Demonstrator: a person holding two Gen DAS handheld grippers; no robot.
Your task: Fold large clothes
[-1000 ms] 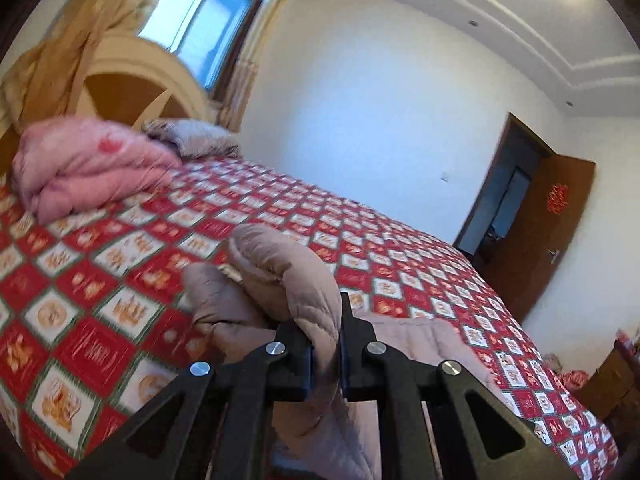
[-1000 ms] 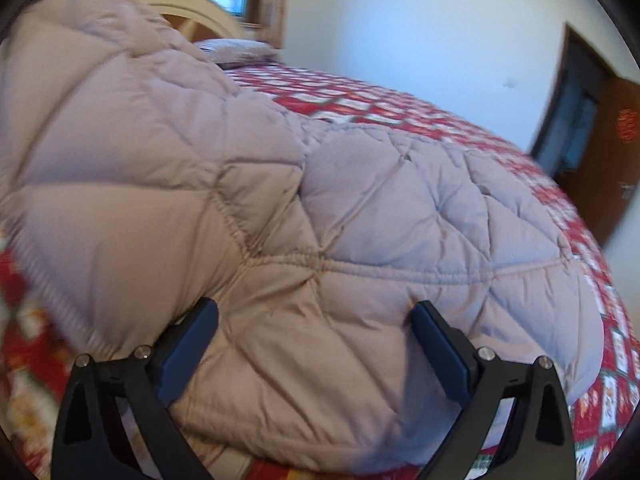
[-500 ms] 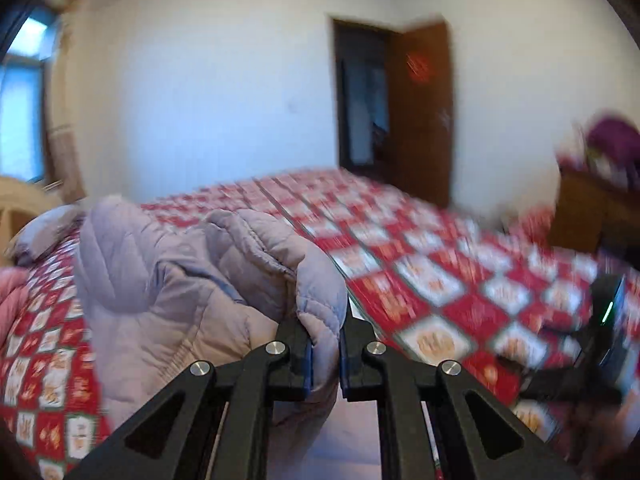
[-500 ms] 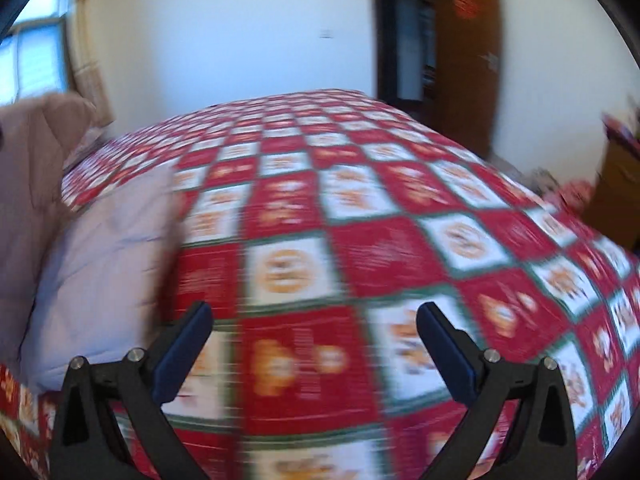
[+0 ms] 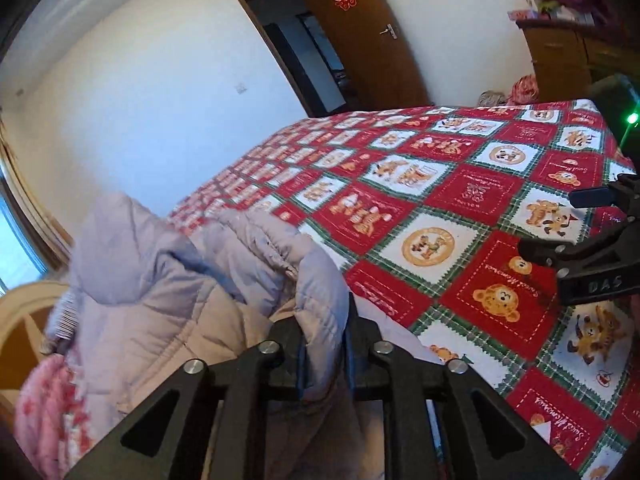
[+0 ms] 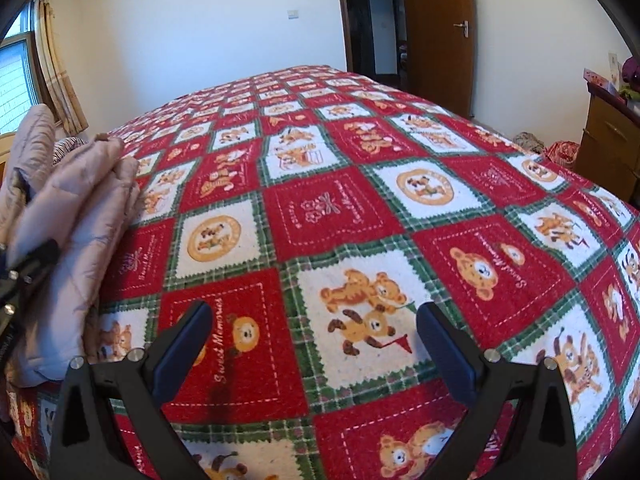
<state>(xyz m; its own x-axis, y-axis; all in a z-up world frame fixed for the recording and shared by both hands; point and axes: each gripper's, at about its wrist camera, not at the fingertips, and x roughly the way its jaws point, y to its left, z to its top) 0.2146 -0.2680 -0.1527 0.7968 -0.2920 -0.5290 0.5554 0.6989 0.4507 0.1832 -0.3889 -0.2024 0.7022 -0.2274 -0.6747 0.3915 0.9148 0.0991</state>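
While left gripper (image 5: 323,350) clamps jacket (image 5: 168,300), bundled off to the left of right gripper (image 6: 314,344) — spread wide, empty — over bedspread (image 6: 344,208).

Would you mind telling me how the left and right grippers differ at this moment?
The left gripper is shut on a fold of the jacket; the right gripper is open and holds nothing. The left one has the padded jacket bunched in front of it, while the right one looks onto bare bedspread, with the jacket off to its left. Both are black two-finger tools over the same bed.
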